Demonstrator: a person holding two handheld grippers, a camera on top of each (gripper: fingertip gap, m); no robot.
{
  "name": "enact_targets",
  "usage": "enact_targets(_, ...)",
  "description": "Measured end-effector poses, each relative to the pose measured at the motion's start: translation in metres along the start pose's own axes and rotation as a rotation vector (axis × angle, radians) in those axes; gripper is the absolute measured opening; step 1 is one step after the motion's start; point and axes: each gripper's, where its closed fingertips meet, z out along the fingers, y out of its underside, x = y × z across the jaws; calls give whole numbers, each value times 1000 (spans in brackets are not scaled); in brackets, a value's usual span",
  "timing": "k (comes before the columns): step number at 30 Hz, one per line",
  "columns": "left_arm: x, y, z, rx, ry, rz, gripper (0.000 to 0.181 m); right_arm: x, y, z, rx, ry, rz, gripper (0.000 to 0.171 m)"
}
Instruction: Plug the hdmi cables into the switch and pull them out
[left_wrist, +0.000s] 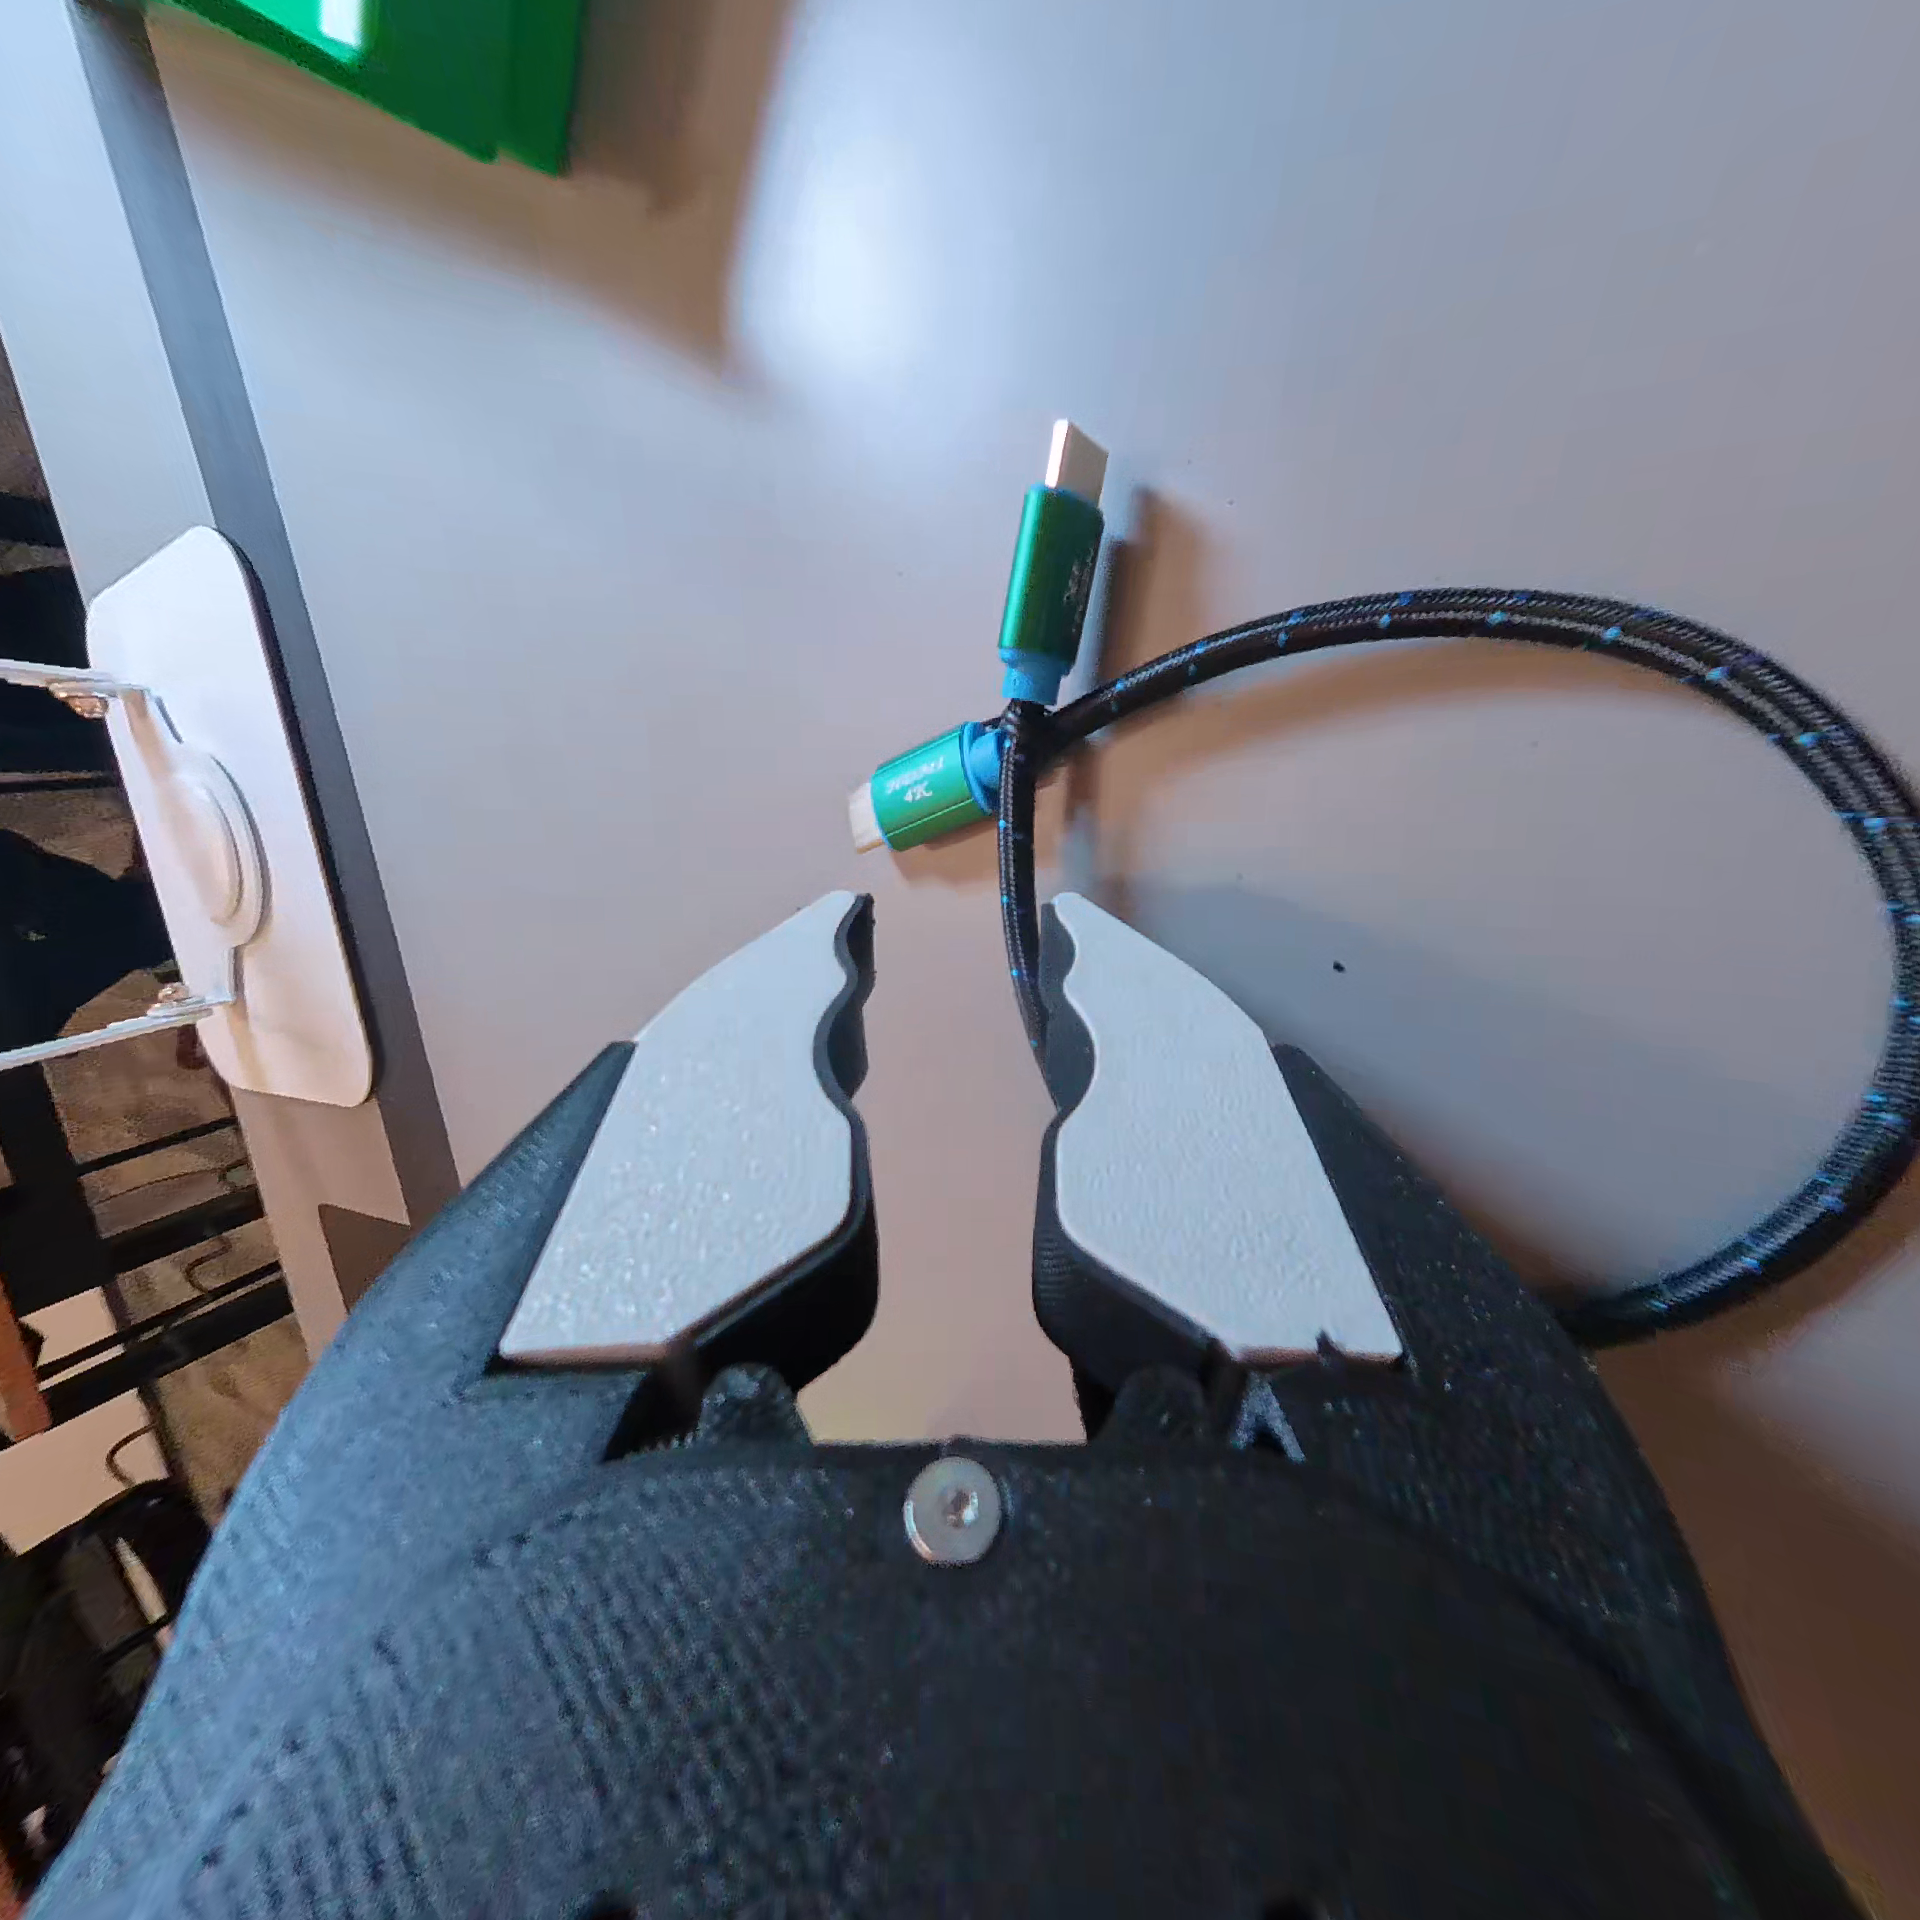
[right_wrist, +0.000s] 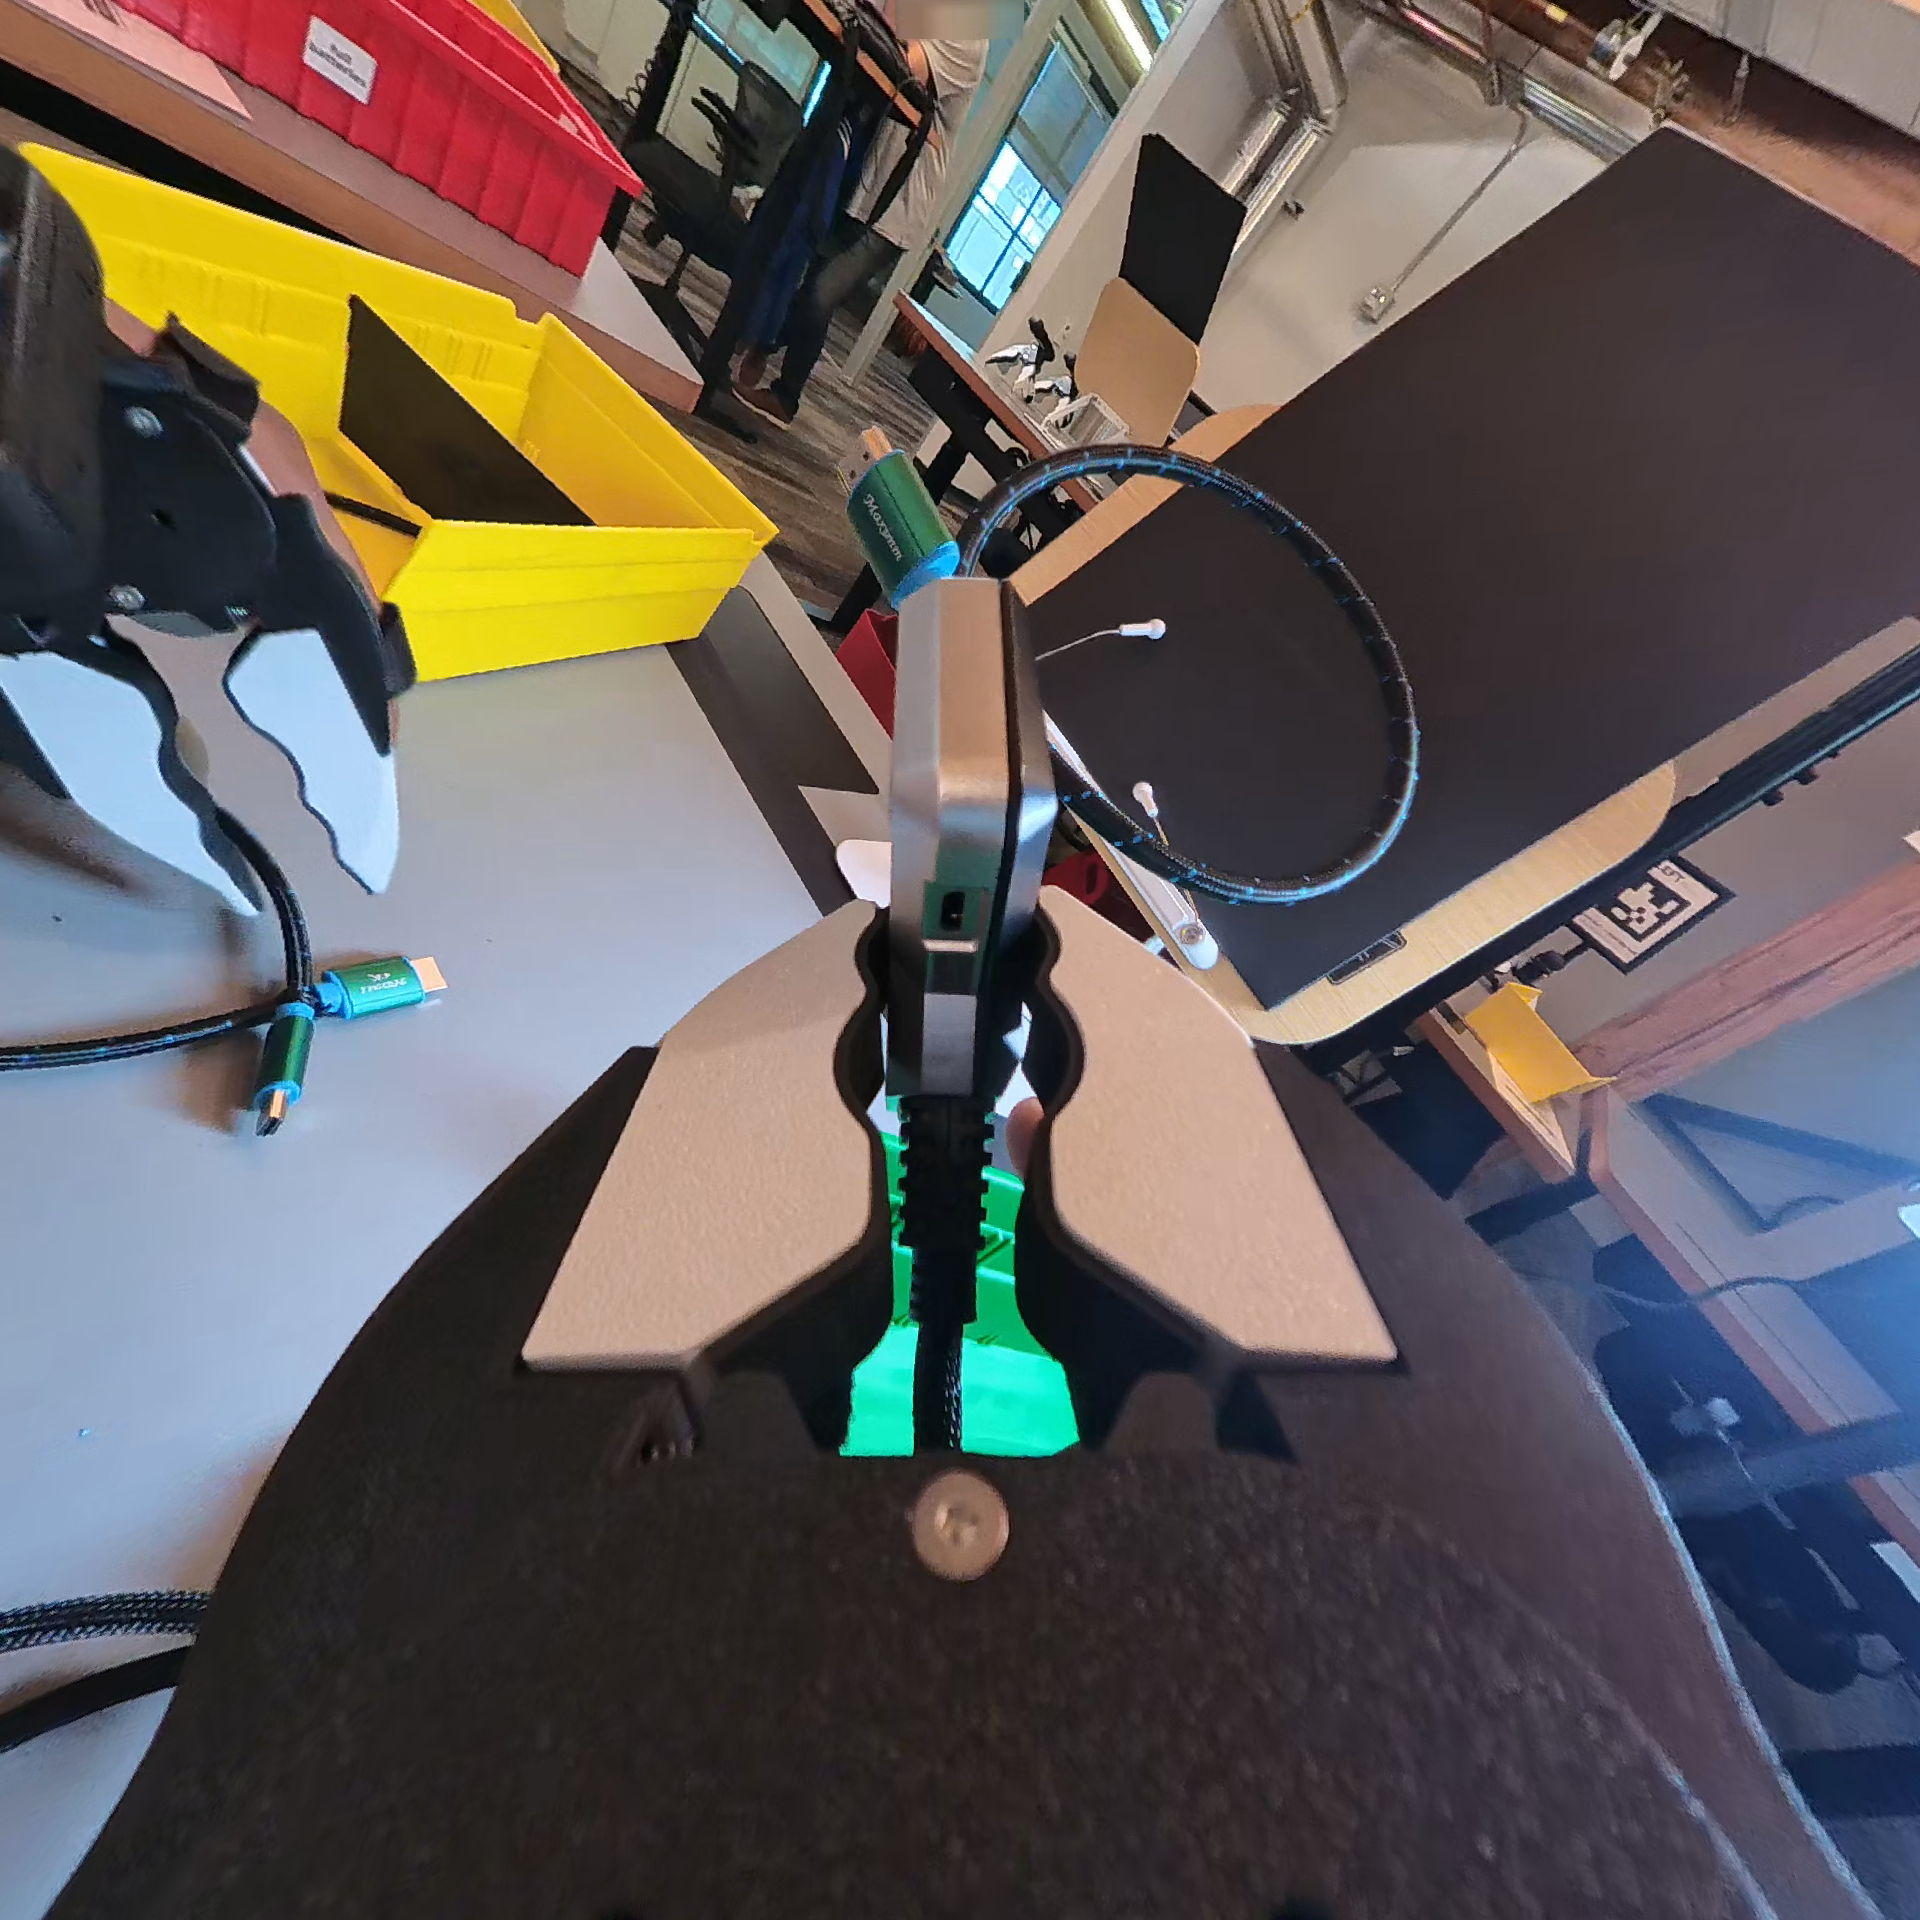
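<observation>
My right gripper (right_wrist: 956, 920) is shut on the grey HDMI switch (right_wrist: 961, 748) and holds it upright above the table. A green HDMI plug (right_wrist: 902, 520) sits at the switch's far end, and its black-and-blue braided cable (right_wrist: 1392, 717) loops to the right. Two more green plugs, one (left_wrist: 1051, 582) pointing away and one (left_wrist: 920, 795) pointing left, lie on the grey table (left_wrist: 623, 520). Their braided cable (left_wrist: 1766, 727) curls right. My left gripper (left_wrist: 958, 914) is open just above them, with the cable beside its right finger. The left gripper also shows in the right wrist view (right_wrist: 312, 883).
A yellow bin (right_wrist: 582, 499) and a red bin (right_wrist: 447, 114) stand at the table's far side, and a green bin (left_wrist: 468, 73) lies near the left gripper. A black board (right_wrist: 1558, 468) leans at the right. The table edge (left_wrist: 239, 520) carries a white pad (left_wrist: 229, 831). A person (right_wrist: 831, 208) stands far off. About 25 cm separates my left fingertips from my right.
</observation>
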Motion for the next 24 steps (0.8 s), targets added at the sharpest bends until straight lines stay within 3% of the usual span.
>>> enact_targets(3,19,-11,-20,84,98,-65,30,2,1,0,2,2,7,23)
enact_targets(8,108,-54,-55,275,451,-239,28,-2,-3,2,7,-4,0,23)
enact_targets(12,139,-29,-42,96,339,-66,9,-8,-6,3,3,-14,-13,23)
enact_targets(14,147,-8,-52,38,375,-16,0,-9,-6,3,-1,-16,-17,23)
enact_targets(18,107,51,-69,-114,249,-120,0,-5,-6,1,9,-8,-1,23)
enact_targets(20,88,45,-73,-27,196,-249,11,-4,-6,3,18,-8,12,23)
enact_targets(24,87,-10,-53,177,193,-411,26,-10,-5,6,3,-19,-1,23)
